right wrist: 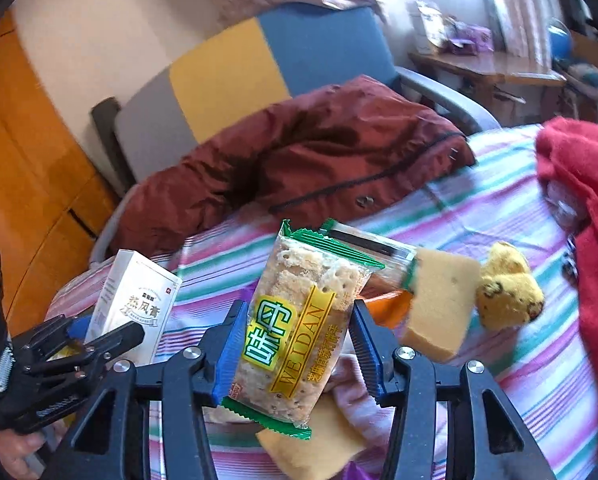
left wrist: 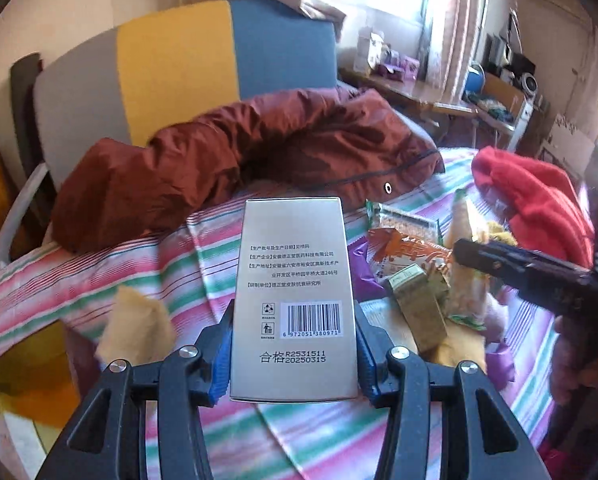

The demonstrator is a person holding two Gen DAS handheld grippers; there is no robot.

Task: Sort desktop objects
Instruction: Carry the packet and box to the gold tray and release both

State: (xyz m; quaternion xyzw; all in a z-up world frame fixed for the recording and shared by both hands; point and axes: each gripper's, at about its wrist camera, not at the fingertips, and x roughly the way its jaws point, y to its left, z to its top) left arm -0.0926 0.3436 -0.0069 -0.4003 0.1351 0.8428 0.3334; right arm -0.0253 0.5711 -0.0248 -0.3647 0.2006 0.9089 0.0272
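Silver box clamped in left gripper, cracker packet pinched by right gripper, striped cloth beneath

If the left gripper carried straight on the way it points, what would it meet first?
Probably the maroon jacket: the left gripper, shut on the silver box, aims over the striped sheet toward it. Depth is uncertain.
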